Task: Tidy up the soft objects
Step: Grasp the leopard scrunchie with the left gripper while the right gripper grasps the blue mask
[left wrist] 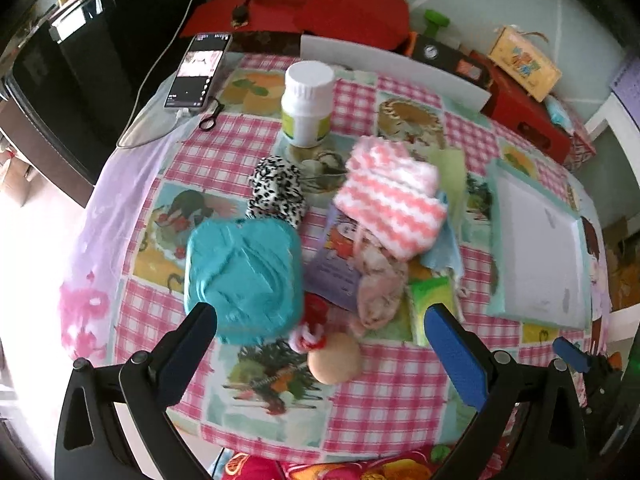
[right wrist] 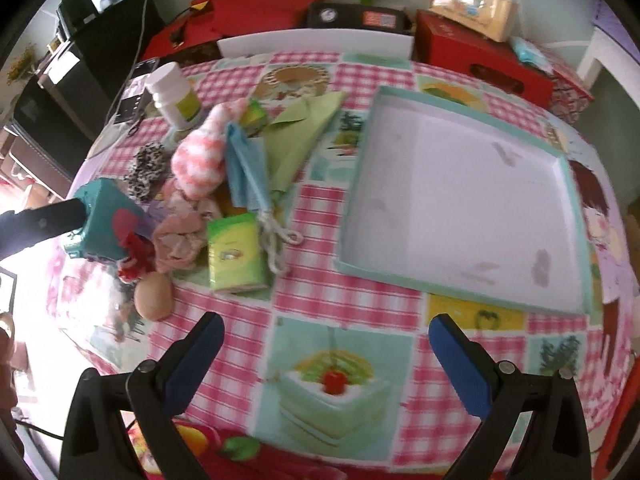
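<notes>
A heap of soft things lies on the checked tablecloth: a teal yarn block (left wrist: 244, 276) (right wrist: 104, 224), a leopard-print scrunchie (left wrist: 276, 192) (right wrist: 146, 168), a pink-and-white knitted piece (left wrist: 392, 196) (right wrist: 200, 156), a pale pink cloth (left wrist: 376, 280) (right wrist: 180, 236), a blue cloth with a cord (right wrist: 246, 168) and a red-and-white knit (left wrist: 316, 320) (right wrist: 134, 260). My left gripper (left wrist: 320, 314) is open, its left finger against the teal block. My right gripper (right wrist: 326, 320) is open over bare tablecloth, in front of the shallow teal-rimmed tray (right wrist: 460, 200) (left wrist: 536, 248), which holds nothing.
A white bottle (left wrist: 308, 104) (right wrist: 176, 94) stands behind the heap. A green tissue pack (right wrist: 236, 252) (left wrist: 434, 300), a beige ball (left wrist: 334, 358) (right wrist: 152, 296) and a light green cloth (right wrist: 300, 132) lie around it. A phone (left wrist: 198, 70) rests at the table's far left edge. Red boxes (right wrist: 480, 56) line the back.
</notes>
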### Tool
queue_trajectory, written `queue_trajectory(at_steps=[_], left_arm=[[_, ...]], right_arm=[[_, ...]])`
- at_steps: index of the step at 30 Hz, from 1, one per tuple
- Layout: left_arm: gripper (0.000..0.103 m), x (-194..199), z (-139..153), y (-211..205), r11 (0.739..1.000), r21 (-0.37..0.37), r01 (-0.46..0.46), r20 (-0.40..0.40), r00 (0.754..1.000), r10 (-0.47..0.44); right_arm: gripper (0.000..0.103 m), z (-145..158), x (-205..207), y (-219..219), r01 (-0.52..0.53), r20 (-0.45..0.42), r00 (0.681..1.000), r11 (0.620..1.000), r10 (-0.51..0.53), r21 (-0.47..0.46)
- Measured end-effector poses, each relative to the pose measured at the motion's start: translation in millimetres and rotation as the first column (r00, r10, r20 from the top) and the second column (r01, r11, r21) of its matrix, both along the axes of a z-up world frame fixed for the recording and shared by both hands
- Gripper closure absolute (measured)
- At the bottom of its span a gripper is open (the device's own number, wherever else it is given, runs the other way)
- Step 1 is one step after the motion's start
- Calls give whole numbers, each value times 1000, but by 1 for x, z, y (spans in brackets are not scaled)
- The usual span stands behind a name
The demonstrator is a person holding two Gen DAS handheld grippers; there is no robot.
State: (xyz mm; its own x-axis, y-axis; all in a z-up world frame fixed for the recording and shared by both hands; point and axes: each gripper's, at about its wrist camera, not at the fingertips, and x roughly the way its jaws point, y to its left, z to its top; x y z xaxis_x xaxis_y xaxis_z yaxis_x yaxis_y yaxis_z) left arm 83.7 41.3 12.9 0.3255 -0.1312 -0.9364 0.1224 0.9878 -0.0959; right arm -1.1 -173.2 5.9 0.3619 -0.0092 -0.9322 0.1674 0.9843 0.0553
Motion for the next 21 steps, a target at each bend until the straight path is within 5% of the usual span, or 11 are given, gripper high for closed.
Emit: queue_trajectory(at_steps=[10, 21], left_arm=[[0, 63, -17, 31, 998, -26, -62, -116, 992, 58], [4, 129, -41, 43, 998, 26, -61, -213, 975, 65]], right_arm=[[13, -5, 58, 28, -76, 10, 997, 996, 76, 35], [41, -17, 123, 25, -101, 1, 995, 989, 101, 109]])
